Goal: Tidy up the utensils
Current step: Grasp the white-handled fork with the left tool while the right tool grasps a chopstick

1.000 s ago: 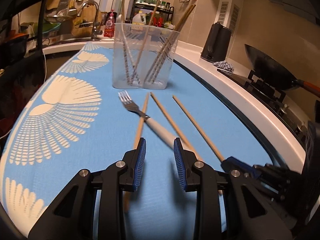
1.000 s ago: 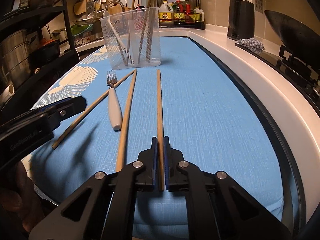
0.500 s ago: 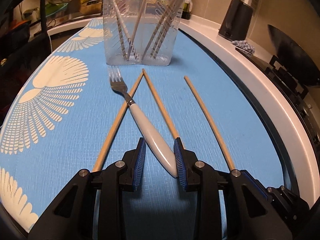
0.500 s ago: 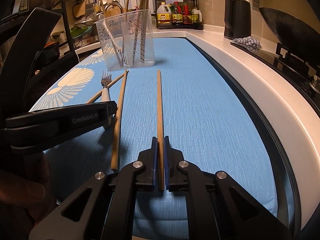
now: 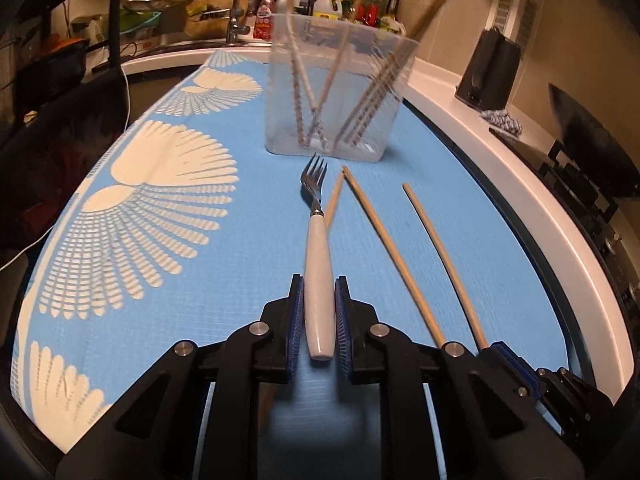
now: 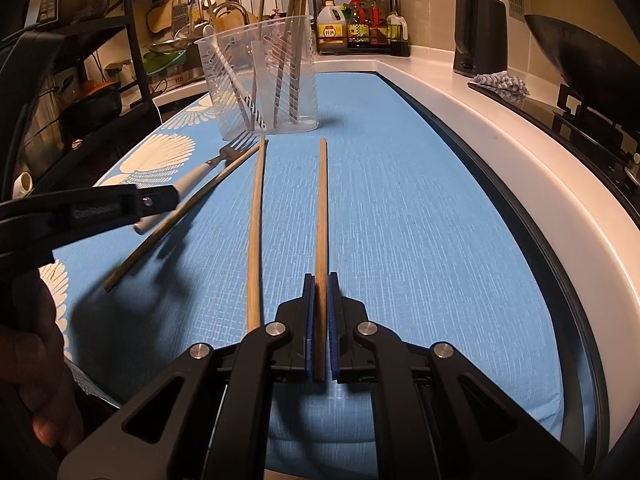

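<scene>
A fork (image 5: 318, 248) with a white handle lies on the blue mat (image 5: 240, 280), tines towards the clear utensil holder (image 5: 336, 92). My left gripper (image 5: 319, 280) is closing, and its pads rest against both sides of the fork's handle. One chopstick (image 5: 334, 196) lies partly under the fork and another (image 5: 384, 240) lies to its right. My right gripper (image 6: 319, 280) is shut on the near end of a third chopstick (image 6: 321, 208), which lies flat on the mat. The holder (image 6: 264, 80) contains several chopsticks and a white-handled utensil.
A black kettle (image 6: 478, 32) and a patterned cloth (image 6: 500, 82) sit on the white counter to the right, beside a wok (image 6: 580, 52) on the stove. A bottle rack (image 6: 356, 20) and a sink tap (image 5: 232, 8) stand behind the mat. A person's hand (image 6: 32, 380) holds the left gripper.
My left gripper has swung over the fork and narrowed its jaws onto the white handle, which now lines up between them. The right gripper and its chopstick have not moved.
</scene>
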Tool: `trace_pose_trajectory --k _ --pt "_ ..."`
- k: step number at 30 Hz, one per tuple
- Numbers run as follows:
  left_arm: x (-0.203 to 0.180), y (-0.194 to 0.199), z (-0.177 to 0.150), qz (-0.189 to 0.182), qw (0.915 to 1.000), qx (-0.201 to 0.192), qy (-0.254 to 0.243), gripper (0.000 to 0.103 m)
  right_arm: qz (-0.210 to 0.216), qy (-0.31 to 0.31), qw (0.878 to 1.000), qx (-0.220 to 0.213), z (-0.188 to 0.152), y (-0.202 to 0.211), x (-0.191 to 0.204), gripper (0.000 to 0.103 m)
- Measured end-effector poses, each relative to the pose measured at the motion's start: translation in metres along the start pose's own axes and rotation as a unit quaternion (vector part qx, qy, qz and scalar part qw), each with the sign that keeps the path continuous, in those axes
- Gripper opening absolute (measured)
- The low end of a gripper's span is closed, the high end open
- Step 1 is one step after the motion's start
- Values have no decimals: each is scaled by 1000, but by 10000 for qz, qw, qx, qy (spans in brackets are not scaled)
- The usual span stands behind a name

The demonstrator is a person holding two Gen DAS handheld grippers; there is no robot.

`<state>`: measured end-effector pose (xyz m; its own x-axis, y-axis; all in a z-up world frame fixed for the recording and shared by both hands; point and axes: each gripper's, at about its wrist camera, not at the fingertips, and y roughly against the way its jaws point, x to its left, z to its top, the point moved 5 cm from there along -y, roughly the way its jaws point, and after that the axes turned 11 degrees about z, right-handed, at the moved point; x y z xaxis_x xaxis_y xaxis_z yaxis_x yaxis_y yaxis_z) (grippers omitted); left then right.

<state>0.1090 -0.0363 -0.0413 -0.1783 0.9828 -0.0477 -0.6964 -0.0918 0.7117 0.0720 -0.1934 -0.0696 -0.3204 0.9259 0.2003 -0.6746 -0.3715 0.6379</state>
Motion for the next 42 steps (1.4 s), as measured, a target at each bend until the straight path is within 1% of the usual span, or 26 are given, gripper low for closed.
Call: trace_pose_trajectory --k 4,7,13,19,22,33,34,35,37,42 --pt "27 7 -2 -78 9994 -305 -139 16 12 28 10000 -10 3 -2 2 6" --pt "42 10 -12 -1 9982 -541 -260 16 -9 42 10000 -18 3 -5 2 6" --pt "58 0 -28 126 9974 -639 -303 16 -40 48 9999 -94 2 -6 -2 8" --pt "59 -3 -31 226 9964 -767 -269 16 -28 151 9997 -194 1 -5 -1 10" --pt "55 -2 -31 297 9957 -807 -336 16 -40 182 9996 -226 0 -4 -1 11" --pt "52 -1 -34 378 9947 -857 -426 17 -82 213 9994 -257 0 -2 -3 12" --pt "52 -1 -34 381 9946 -858 -437 17 -93 223 9994 -259 0 -2 -3 12" --pt "52 -1 -35 407 9945 -855 -455 17 -111 250 9993 -257 0 -3 -3 9" --pt "51 0 -36 450 9941 -857 -480 17 -94 311 9992 -241 1 -4 -1 6" --pt "52 4 -40 514 9939 -866 -444 17 -274 218 9990 -263 4 -5 -7 6"
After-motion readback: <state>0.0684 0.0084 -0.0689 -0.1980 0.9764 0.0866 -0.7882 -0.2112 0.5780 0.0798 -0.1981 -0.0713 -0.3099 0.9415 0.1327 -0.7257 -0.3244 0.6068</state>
